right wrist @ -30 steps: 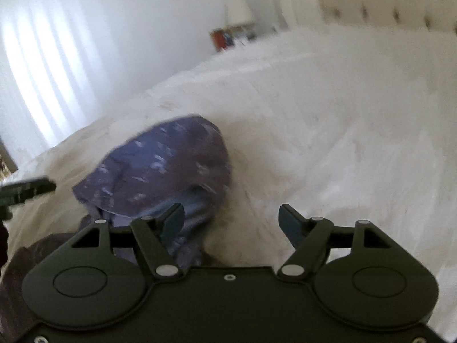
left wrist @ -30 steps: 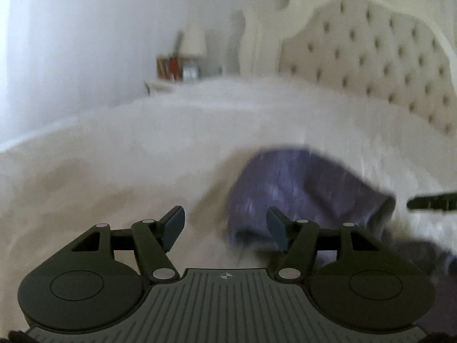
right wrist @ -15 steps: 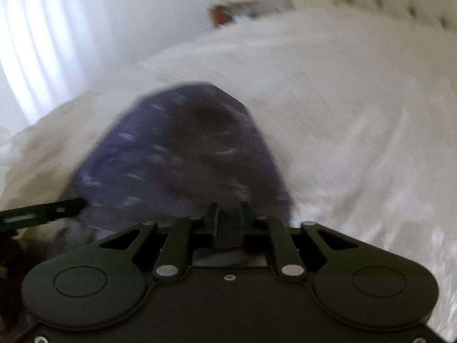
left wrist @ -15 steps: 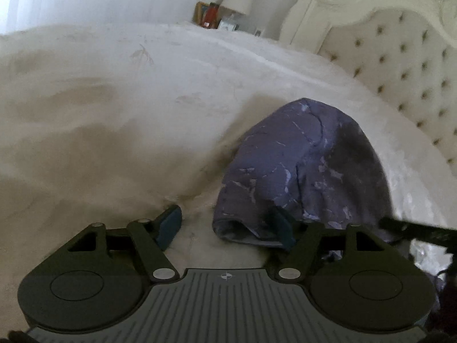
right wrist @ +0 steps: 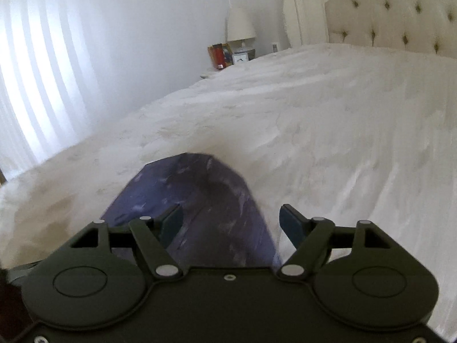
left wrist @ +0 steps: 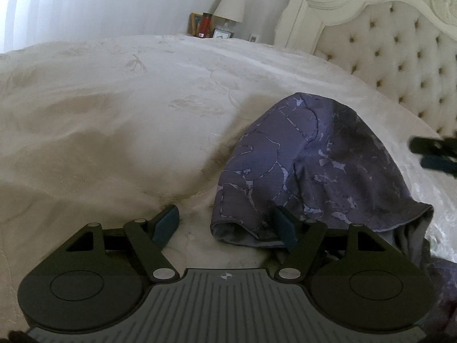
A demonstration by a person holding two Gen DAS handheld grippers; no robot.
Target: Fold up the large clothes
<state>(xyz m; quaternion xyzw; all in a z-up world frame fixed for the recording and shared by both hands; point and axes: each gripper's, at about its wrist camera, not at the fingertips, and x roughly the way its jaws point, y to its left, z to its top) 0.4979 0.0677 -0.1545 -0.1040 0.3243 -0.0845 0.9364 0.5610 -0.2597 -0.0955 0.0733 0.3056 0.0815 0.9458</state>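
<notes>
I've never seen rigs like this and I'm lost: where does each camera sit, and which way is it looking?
Left wrist: on the left hand-held gripper, looking down across the bed at the purple garment; its open fingers show, plus the right hand-held gripper's tip.
Right wrist: on the right hand-held gripper, facing the garment and headboard; its open fingers show.
Shared: garment, bed, lamp.

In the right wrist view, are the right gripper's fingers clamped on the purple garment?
No: the right gripper stands open, its jaws having just opened, above the purple garment.
</notes>
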